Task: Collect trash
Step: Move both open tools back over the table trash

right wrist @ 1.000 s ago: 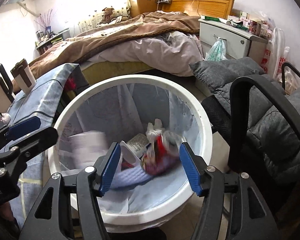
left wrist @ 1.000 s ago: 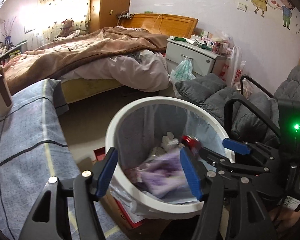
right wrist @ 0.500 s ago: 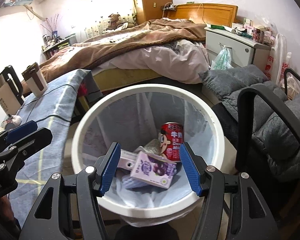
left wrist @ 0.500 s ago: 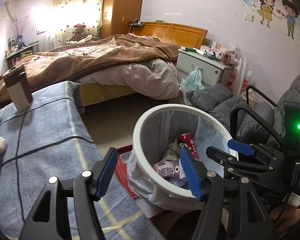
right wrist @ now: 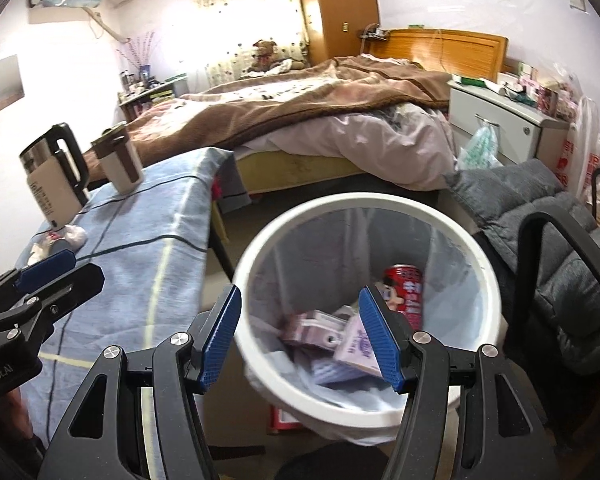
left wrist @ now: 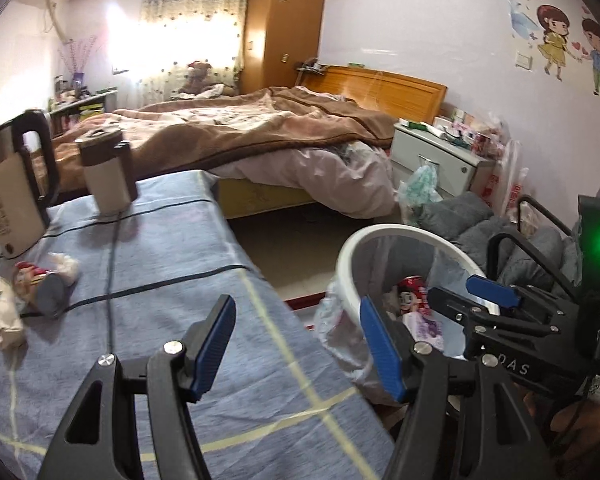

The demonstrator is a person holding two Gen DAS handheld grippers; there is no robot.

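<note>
Looking over the blue-clothed table and white bin: I see both grippers spread, empty. Left gripper over the cloth; right gripper above the bin. Red can and cartons inside; more trash on the table.

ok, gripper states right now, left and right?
Left gripper: open, holding nothing, over the blue checked tablecloth.
Right gripper: open, holding nothing, above the white round trash bin.
</note>
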